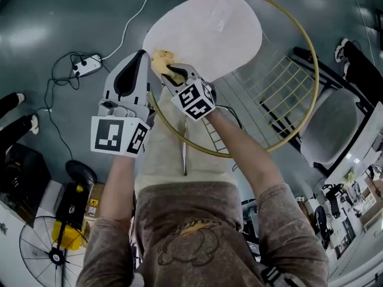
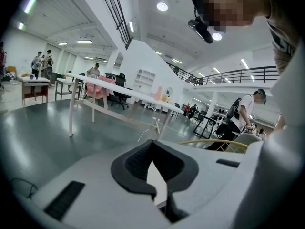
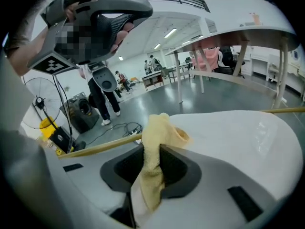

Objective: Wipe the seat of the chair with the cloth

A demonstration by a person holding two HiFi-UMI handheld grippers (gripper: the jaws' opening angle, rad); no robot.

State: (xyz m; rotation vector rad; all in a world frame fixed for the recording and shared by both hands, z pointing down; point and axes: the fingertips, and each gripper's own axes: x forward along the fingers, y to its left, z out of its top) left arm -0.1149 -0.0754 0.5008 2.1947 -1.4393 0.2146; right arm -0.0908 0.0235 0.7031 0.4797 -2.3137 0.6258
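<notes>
**A:** What is closest to the camera?

**B:** The person's brown shirt (image 1: 197, 232), with both arms reaching down and away. Each hand holds a tool. The left tool (image 1: 139, 61) has its jaws together on nothing and hangs just beside the seat's near left edge.

**A:** And the right one?

**B:** The right tool (image 1: 173, 75) is clamped on a bunched yellow cloth (image 1: 161, 60). The cloth touches the near left edge of the white chair seat (image 1: 209, 31). A gold wire frame (image 1: 311, 82) rings the seat.

**A:** Which step is this?

**B:** It looks like the wipe itself, starting at that edge. Most of the seat lies far and right of the cloth.

**A:** What does the next move need?

**B:** Probably a sweep toward the far right, with the cloth pressed to the seat and the clamp held tight.
</notes>
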